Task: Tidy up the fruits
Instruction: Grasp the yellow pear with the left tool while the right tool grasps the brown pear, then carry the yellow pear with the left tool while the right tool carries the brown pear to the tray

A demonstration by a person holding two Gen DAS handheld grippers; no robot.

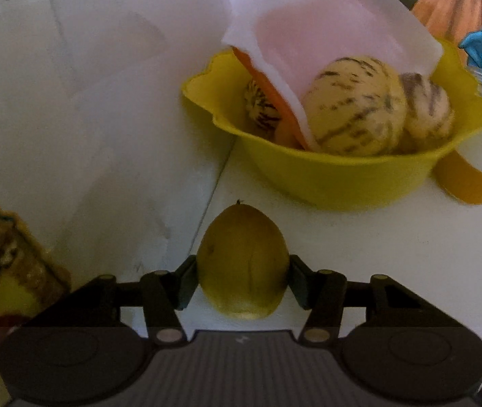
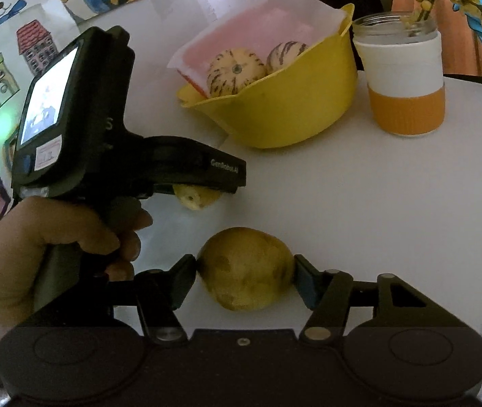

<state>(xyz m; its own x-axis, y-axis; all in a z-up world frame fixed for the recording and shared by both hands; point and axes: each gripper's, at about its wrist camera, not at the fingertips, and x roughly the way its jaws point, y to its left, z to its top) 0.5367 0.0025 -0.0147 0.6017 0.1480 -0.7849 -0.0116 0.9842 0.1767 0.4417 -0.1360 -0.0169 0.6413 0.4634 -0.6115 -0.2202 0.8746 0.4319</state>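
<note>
- Pinching a yellow-green fruit (image 1: 243,261) at the lower centre of the left wrist view, the left hand-held gripper (image 1: 243,279) is pressing a pad against each side of it.
- Sitting in the upper right of that view, a yellow bowl (image 1: 342,176) is holding three striped melons (image 1: 356,108) under a pink-and-white paper sheet (image 1: 325,34).
- Clamping a second, mottled yellow fruit (image 2: 246,268) at the lower centre of the right wrist view, the right hand-held gripper (image 2: 246,274) is touching it on both sides above the white bench (image 2: 359,210).
- Showing at the left of the right wrist view, a person's hand (image 2: 54,237) is gripping the handle of the left unit, whose small screen is glowing.
- Standing just beside the bowl in the upper right, a glass jar (image 2: 405,74) with a white-and-orange sleeve is carrying a yellow sprig.
</note>
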